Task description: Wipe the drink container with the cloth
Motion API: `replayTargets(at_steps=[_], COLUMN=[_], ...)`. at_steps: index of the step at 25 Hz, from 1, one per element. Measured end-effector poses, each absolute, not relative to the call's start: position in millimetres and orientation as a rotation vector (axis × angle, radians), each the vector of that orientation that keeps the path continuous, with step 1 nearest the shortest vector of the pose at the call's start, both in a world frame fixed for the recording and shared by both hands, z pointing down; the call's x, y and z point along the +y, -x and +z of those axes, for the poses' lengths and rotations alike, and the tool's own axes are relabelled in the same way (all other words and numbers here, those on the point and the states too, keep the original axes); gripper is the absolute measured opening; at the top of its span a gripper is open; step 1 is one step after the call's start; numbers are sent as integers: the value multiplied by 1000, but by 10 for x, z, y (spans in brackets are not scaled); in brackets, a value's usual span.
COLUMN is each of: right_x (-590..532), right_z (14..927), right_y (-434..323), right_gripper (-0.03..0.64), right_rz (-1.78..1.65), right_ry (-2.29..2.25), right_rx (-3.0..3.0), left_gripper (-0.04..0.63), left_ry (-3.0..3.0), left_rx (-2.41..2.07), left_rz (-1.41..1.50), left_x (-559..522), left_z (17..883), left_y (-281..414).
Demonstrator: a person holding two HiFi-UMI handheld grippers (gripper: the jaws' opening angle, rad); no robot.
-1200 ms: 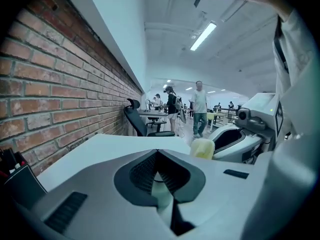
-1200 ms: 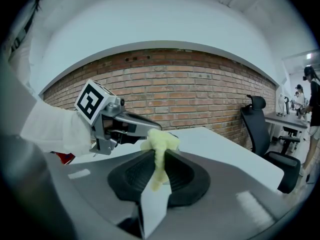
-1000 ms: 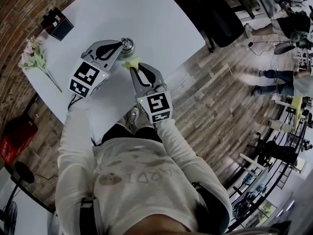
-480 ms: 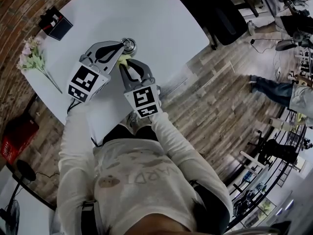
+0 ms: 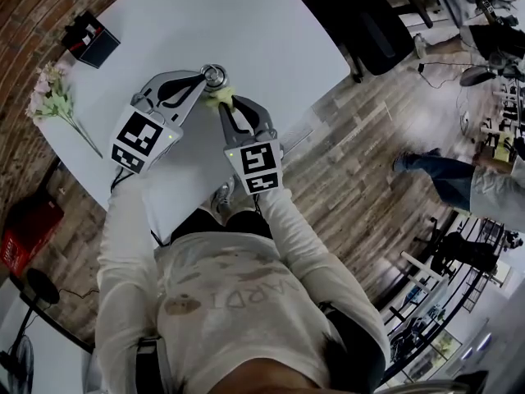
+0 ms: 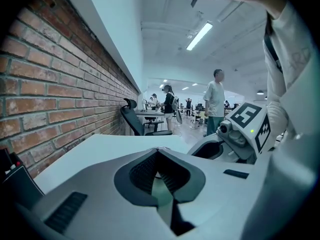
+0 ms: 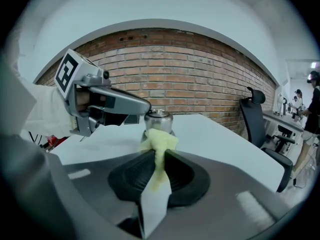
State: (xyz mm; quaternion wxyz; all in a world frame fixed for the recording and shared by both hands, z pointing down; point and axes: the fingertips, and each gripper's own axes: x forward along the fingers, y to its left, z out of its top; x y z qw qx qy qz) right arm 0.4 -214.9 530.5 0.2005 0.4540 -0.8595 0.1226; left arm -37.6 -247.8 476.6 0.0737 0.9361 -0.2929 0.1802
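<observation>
A small metal drink container [image 5: 215,74] stands upright on the white table [image 5: 262,23]. In the right gripper view the container [image 7: 158,120] rises just beyond my jaws. My right gripper [image 5: 223,105] is shut on a yellow cloth [image 5: 220,98]. The bunched cloth [image 7: 159,140] sticks out past the right gripper's tips [image 7: 159,154] and presses on the container's lower side. My left gripper [image 5: 199,77] is shut, its tips against the container's left side near the lid. In the left gripper view the left gripper [image 6: 159,151] has its jaws together and the container is hidden.
A black box [image 5: 84,38] and a sprig of pink flowers [image 5: 53,95] lie at the table's left. The table's edge runs close to my right gripper. A dark office chair [image 5: 369,31] stands beyond the table, and a person [image 5: 459,179] walks at the right.
My right gripper swung the cloth left toward the container's near side, then back right and slightly farther up. The left gripper and the container have barely moved.
</observation>
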Motion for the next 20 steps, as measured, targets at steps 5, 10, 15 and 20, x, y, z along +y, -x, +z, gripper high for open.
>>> replayTargets(at_steps=[5,10,15,20], right_x=[-2196,-2157,-2142,-2140], right_z=[5338,5485,5699,5743], right_y=[-49,-32,-3,-1], right_gripper=[72,73,73,73], right_rz=[324,339,368,366], right_ry=[-1270,-1243,-1216,-1217], right_rx=[-2392,-2366,-2327,-2309], left_gripper=[3,3,3,3], left_ry=[-2813,-2814,-2814,-2817], left_rx=[-874,-870,-861,-857], left_rz=[539,537,530,525], left_x=[-2482,-2479,-2476,-2471], left_z=[4765,4757,4756,4748], left_y=[374,370,375,367])
